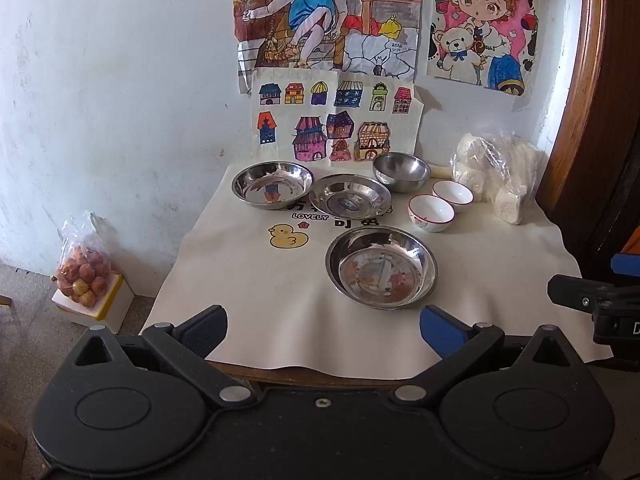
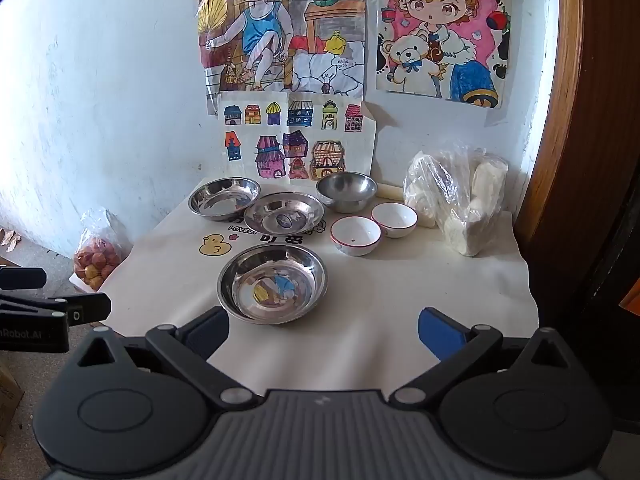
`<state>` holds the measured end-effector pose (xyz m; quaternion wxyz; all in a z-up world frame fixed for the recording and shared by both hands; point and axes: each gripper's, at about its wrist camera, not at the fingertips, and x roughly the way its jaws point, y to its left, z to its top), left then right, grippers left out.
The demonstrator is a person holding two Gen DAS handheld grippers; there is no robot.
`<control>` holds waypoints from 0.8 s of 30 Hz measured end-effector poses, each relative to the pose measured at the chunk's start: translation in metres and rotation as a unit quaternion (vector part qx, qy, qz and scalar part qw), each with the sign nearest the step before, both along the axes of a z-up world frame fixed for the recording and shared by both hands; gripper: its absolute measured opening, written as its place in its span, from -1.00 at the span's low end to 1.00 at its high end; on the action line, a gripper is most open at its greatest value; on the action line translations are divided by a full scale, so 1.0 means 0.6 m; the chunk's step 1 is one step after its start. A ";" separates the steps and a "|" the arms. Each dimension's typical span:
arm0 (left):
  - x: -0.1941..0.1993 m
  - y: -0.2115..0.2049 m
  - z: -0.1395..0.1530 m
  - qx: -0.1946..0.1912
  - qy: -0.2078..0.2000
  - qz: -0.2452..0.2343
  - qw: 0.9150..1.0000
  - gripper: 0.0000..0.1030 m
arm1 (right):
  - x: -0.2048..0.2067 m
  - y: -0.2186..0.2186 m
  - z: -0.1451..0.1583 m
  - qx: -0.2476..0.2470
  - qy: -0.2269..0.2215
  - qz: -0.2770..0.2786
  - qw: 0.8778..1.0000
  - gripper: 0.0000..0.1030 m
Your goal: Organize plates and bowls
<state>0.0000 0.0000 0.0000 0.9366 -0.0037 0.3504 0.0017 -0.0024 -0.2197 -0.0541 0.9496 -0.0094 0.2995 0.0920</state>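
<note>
tabletop (image 1: 500, 272) under a cream cloth with a duck print, set against a white wall hung with children's drawings (image 1: 336, 120). left tool (image 1: 323, 330) and right tool (image 2: 323, 332) both hung over the near edge, jaws spread wide, nothing between them, touching nothing. near steel plate (image 1: 381, 267) sat alone toward the front centre. behind it, two more steel plates at the back left: far-left plate (image 1: 272, 185) and middle plate (image 1: 349, 199), rims meeting or overlapping. steel bowl (image 1: 401, 171) at the back, just right of them. two white bowls with red rims, front one (image 1: 431, 213) and rear one (image 1: 452, 196), side by side, rims about touching. plastic bag of white items (image 1: 496, 176) at the back right. bag of fruit (image 1: 82, 272) on the floor, left.
</note>
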 end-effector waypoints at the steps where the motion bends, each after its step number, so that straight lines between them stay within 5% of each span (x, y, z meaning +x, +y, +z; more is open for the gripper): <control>1: 0.000 0.000 0.000 0.000 0.000 0.000 1.000 0.98 | 0.000 0.000 0.000 0.000 0.001 0.000 1.000 1.00; 24: 0.000 0.000 0.000 -0.001 0.005 0.000 1.000 0.98 | 0.004 0.003 -0.004 -0.002 0.002 0.000 1.000 1.00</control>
